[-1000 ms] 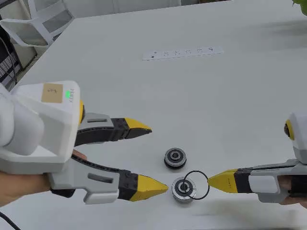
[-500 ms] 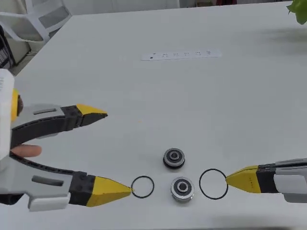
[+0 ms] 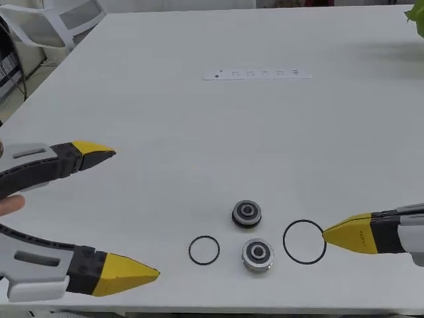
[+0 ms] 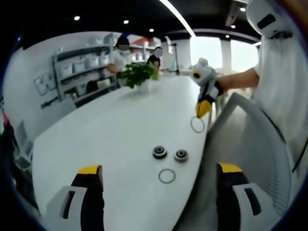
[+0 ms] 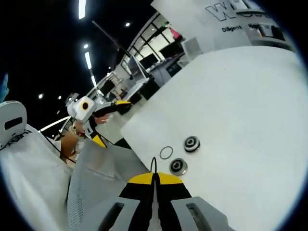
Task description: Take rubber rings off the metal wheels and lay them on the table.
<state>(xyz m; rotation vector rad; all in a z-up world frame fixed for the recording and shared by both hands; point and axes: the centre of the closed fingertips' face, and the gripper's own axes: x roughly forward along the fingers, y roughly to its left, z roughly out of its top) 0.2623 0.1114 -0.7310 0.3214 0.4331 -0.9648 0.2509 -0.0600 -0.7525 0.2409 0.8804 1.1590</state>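
Half a second ago the lower jaw of the left gripper (image 3: 135, 212) touched the free ring (image 3: 189, 251). Now this gripper is drawn back to the left, well apart from the ring, with its jaws wide open and nothing between them. The free ring lies flat on the bench (image 3: 199, 119), near the left side of the near wheel (image 3: 257, 254). The far wheel (image 3: 247, 213) stands just behind the near one, and both wheels have stayed in place. The right gripper (image 3: 325, 233) is at the right as before, with the held ring (image 3: 284, 242) at its tip, beside the near wheel but apart from it.

The right gripper view makes clear what the head view does not: the jaws are pressed together on the held ring (image 5: 154, 164), which is seen edge-on. In the left gripper view this ring (image 4: 191, 125) hangs under the right gripper (image 4: 202, 109). It seems lifted off the bench, but it is too small there to be sure.
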